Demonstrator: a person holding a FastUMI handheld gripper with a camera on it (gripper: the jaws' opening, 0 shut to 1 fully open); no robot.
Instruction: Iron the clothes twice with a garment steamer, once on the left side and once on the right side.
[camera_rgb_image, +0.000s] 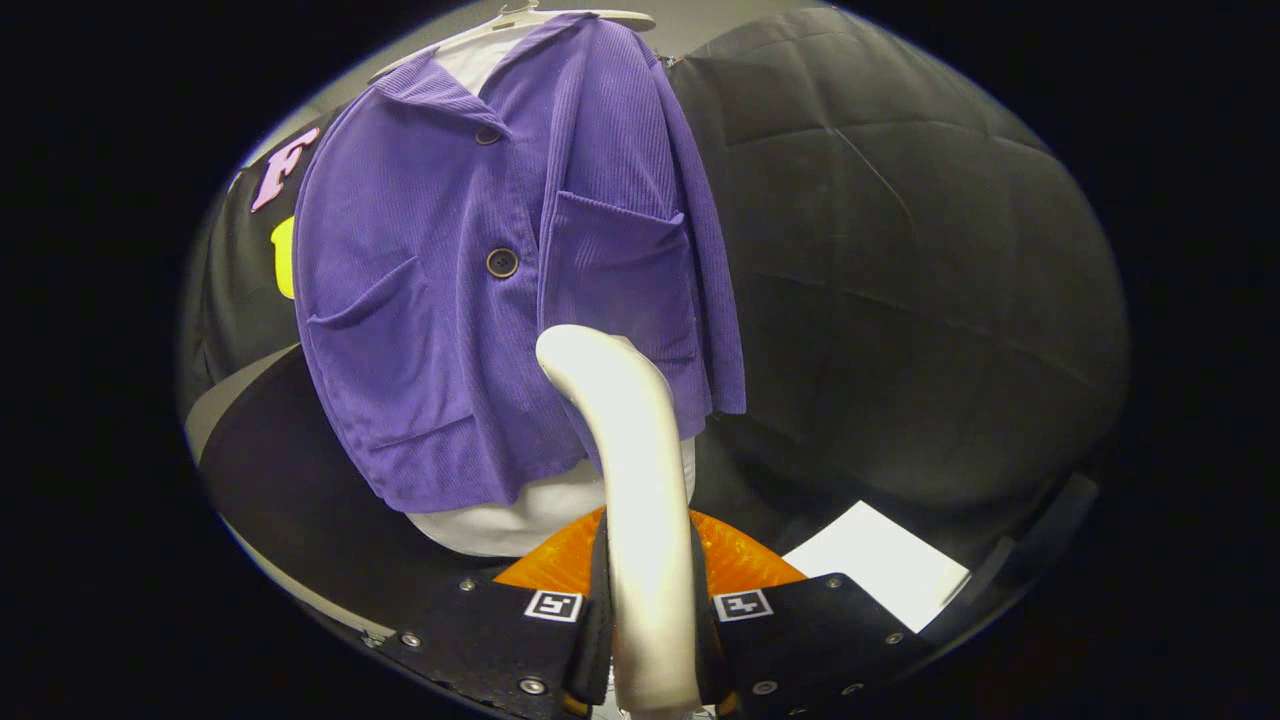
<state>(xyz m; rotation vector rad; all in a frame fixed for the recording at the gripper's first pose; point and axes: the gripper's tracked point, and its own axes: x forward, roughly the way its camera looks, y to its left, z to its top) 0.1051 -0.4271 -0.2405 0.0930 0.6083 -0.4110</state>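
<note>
A purple corduroy jacket (480, 260) hangs on a white hanger (560, 18) over a white undershirt (520, 515), in front of the booth's black wall. My gripper (650, 620) is shut on the garment steamer (630, 470), a cream curved handle that rises between the fingers. The steamer's head reaches up to the jacket's lower hem, below the right chest pocket (615, 275). Whether the head touches the cloth I cannot tell. An orange part (740, 560) shows just ahead of the fingers, behind the handle.
A white sheet of paper (875, 575) lies on the dark surface to the right, beyond the fingers. A black quilted cloth (900, 250) covers the space right of the jacket. A pale floor edge (215, 410) shows at the left.
</note>
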